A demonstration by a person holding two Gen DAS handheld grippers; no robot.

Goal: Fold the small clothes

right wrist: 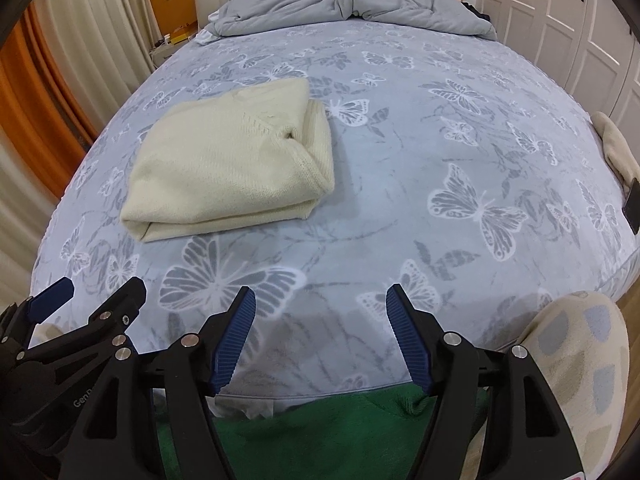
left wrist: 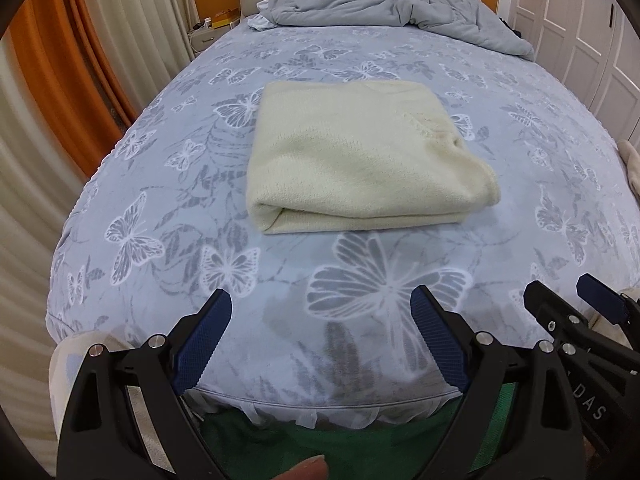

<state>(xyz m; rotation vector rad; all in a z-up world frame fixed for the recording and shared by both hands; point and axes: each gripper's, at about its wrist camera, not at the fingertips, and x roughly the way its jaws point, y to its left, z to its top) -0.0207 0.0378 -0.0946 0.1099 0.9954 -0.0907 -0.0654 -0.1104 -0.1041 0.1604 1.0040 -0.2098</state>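
Observation:
A cream knitted garment (left wrist: 352,156) lies folded into a thick rectangle on the butterfly-print bed cover (left wrist: 200,184). It also shows in the right wrist view (right wrist: 228,164), left of centre. My left gripper (left wrist: 322,302) is open and empty, held above the near edge of the bed, well short of the garment. My right gripper (right wrist: 320,298) is open and empty, beside the left one, to the right of the garment. Each gripper shows at the edge of the other's view (left wrist: 564,292) (right wrist: 100,292).
A crumpled grey duvet (left wrist: 384,4) lies at the head of the bed. Another cream cloth (right wrist: 616,148) and a dark object (right wrist: 634,208) lie at the bed's right edge. Curtains (left wrist: 48,120) hang at left, white wardrobe doors (right wrist: 560,20) stand at right. Green cloth (right wrist: 340,432) lies below the grippers.

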